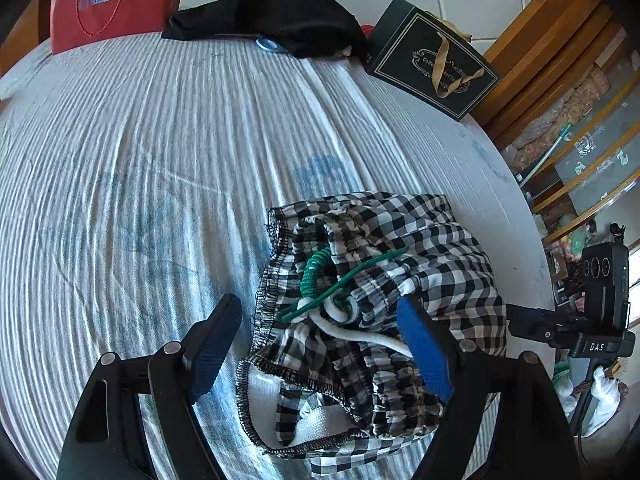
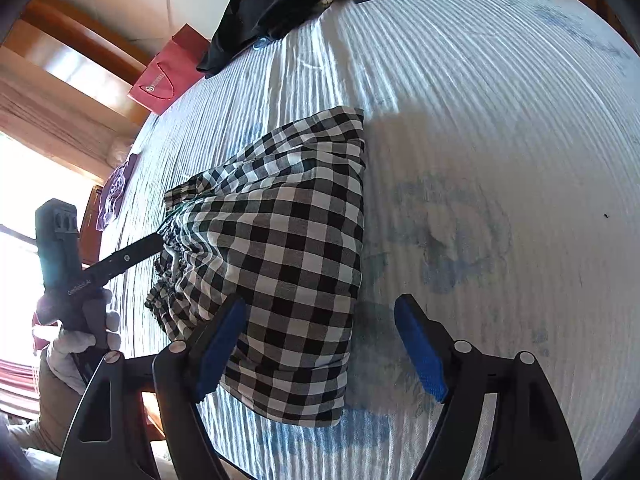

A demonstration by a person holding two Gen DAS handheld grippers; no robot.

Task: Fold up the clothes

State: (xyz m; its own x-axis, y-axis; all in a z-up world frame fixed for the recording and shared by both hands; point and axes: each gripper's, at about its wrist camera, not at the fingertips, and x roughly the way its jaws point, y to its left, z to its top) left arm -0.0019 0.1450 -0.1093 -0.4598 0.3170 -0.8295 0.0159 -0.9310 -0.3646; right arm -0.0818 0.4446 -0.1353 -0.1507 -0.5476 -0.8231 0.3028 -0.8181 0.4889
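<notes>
A pair of black-and-white checked shorts (image 1: 400, 264) lies folded on the striped bed sheet (image 1: 140, 168). Its elastic waistband, a green cord (image 1: 320, 280) and a white drawstring (image 1: 360, 336) face my left gripper (image 1: 320, 344), which is open with the waistband between its blue pads. In the right wrist view the shorts (image 2: 288, 248) lie flat. My right gripper (image 2: 320, 344) is open over their near right edge, its left pad above the cloth. The left gripper's body (image 2: 60, 256) shows at the shorts' far side, held by a gloved hand.
A black garment (image 1: 280, 12) lies at the bed's far edge, with a red paper bag (image 1: 112, 12) to its left and a dark gift bag (image 1: 432, 60) to its right. A purple cloth (image 2: 116, 192) lies at the bed edge. Wooden shelves (image 1: 580, 128) stand beside the bed.
</notes>
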